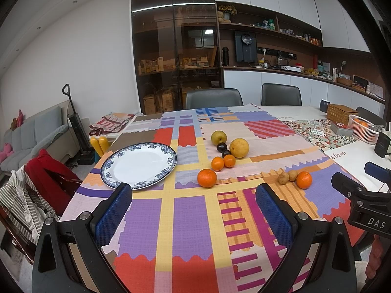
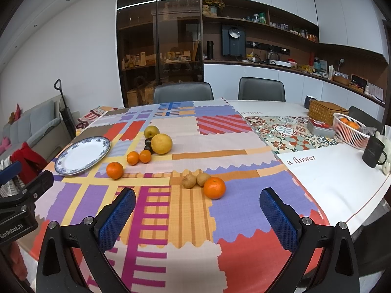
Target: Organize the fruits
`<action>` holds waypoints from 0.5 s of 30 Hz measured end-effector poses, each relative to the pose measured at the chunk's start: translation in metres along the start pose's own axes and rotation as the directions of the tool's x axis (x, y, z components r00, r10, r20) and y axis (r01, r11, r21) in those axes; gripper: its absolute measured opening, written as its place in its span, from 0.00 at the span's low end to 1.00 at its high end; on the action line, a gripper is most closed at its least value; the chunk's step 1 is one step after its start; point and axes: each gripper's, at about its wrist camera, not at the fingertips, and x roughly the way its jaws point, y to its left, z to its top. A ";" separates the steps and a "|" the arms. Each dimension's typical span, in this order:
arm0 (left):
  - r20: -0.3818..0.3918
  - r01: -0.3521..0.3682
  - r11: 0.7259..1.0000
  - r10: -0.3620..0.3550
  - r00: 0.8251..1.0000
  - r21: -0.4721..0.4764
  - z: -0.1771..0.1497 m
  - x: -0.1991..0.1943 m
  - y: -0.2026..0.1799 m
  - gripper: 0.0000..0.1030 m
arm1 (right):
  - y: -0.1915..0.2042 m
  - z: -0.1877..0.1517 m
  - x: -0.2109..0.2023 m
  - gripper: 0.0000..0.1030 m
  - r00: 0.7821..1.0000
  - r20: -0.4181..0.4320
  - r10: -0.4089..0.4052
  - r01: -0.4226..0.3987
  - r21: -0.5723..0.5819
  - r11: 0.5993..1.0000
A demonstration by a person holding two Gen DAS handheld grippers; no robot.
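Orange fruits: four lie loose on the patchwork tablecloth (image 2: 244, 210); one orange (image 2: 214, 187) is nearest to the right gripper (image 2: 197, 216), touching the two small brown fruits (image 2: 195, 180) beside it.
Other fruits: one orange (image 1: 206, 177) alone near the plate; two small oranges (image 1: 223, 162), two dark plums (image 1: 223, 149), a big yellow fruit (image 1: 239, 148) and a greenish pear (image 1: 218, 137) in a tight cluster behind.
Plate: the blue-rimmed plate (image 1: 139, 166) is empty, left of all fruits, a likely place to collect them.
Left gripper (image 1: 194, 210): fingers spread wide, holding nothing, above the cloth and short of the fruits.
Right gripper: also spread wide and empty, with the near orange just ahead of it.
Step in hand: I judge it is the first reach, nothing is moved yet.
How to do it well: come down with one finger on each side of the orange, close gently at its widest part, and avoid pushing the brown fruits, because round fruit rolls easily.
Background: a white basket (image 2: 349, 131) with more oranges stands well apart at the right.
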 end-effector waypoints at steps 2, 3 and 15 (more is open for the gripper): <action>0.001 0.000 1.000 0.000 1.000 0.000 0.000 0.000 0.000 1.00 | 0.000 0.000 0.000 1.00 1.000 -0.001 0.001 -0.001 0.000 1.000; 0.001 0.000 1.000 0.000 1.000 0.001 0.000 0.000 -0.001 1.00 | 0.000 0.000 0.000 0.99 1.000 -0.001 0.000 0.000 0.000 1.000; 0.000 0.002 1.000 -0.002 1.000 0.001 0.000 0.000 0.001 1.00 | 0.000 -0.001 0.001 1.00 1.000 -0.003 -0.001 0.001 0.002 1.000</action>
